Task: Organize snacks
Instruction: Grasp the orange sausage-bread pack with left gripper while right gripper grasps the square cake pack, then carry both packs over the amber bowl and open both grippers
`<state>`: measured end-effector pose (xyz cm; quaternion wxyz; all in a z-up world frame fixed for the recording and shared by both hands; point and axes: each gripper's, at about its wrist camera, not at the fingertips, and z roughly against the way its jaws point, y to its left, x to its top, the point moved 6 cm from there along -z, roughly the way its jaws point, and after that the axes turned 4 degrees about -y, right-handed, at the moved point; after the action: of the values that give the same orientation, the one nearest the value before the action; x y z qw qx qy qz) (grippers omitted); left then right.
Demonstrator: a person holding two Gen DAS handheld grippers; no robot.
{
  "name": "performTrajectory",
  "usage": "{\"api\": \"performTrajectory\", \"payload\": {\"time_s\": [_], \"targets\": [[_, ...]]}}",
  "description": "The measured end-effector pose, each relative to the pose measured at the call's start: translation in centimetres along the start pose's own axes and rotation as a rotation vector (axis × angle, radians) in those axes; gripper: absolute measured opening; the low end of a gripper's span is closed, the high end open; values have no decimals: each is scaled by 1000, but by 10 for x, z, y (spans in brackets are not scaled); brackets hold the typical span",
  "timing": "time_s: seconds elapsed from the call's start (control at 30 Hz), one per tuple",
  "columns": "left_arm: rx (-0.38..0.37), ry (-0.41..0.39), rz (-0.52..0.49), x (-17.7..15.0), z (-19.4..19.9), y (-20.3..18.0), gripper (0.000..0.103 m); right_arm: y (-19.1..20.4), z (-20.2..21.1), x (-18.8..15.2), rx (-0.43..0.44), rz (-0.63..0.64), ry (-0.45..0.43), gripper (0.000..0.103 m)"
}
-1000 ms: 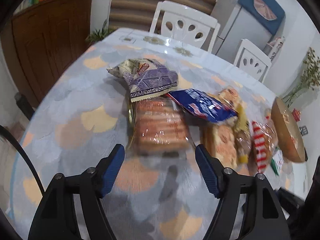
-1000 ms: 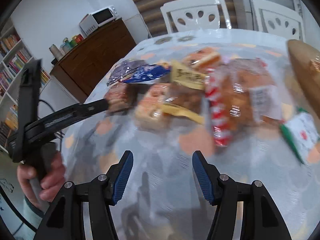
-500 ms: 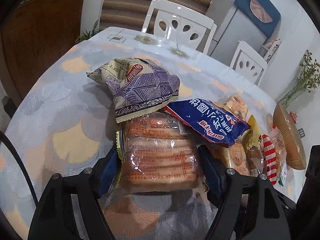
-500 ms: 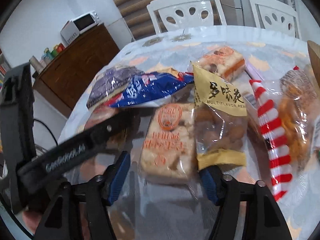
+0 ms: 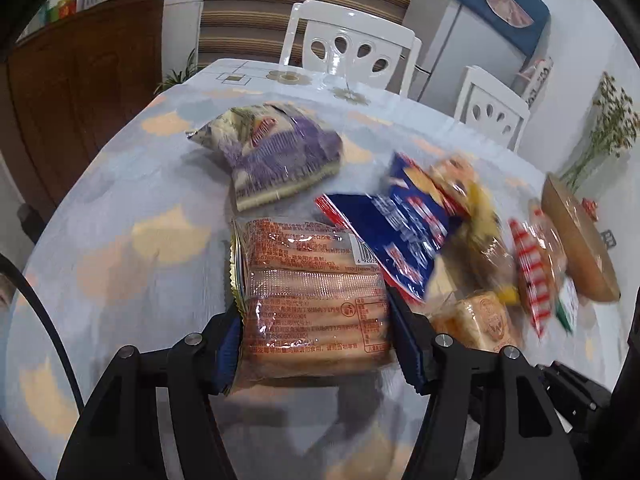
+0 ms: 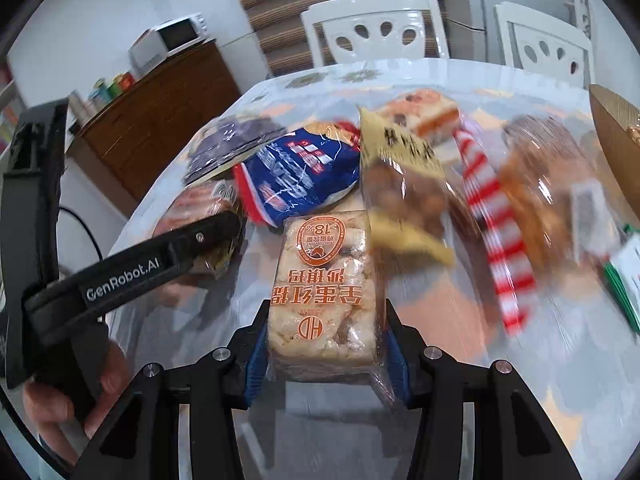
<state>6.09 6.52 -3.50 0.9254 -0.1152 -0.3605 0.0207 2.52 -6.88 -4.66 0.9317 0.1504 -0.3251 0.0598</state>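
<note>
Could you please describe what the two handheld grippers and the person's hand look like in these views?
Both the left gripper and the right gripper are matte black linkages with silver rivets and ribbed blue finger pads. Seen from the right wrist, the left one's body bears white "GenRobot.AI" lettering, a black cable trails beside it, and a bare hand grips its handle.

Ahead of the grippers: patterned tablecloth [image 5: 120, 208], two white chairs [image 5: 352, 50] [image 5: 494, 110] beyond it. Far left: wooden cabinet [image 5: 80, 92] bearing a microwave [image 6: 172, 38]. Far right: refrigerator [image 5: 480, 56], dried flowers [image 5: 604, 124].
</note>
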Motion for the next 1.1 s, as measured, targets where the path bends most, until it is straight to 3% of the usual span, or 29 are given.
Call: {"api": "performTrajectory", "payload": {"time_s": [0.13, 0.3, 0.53, 0.8, 1.1], "targets": [[2, -1, -18, -23, 22, -13, 62, -4, 24, -24, 3, 29, 7, 48], [-52, -26, -37, -41, 45, -37, 62, -20, 51, -48, -45, 39, 3, 48], [-72, -18, -96, -50, 36, -72, 62, -79, 79, -61, -138, -36, -7, 48], [-76, 9, -96, -57, 31, -72, 62, -103, 89, -67, -36, -86, -28, 53], [-71, 6, -99, -59, 32, -72, 62, -94, 88, -71, -80, -48, -60, 59]]}}
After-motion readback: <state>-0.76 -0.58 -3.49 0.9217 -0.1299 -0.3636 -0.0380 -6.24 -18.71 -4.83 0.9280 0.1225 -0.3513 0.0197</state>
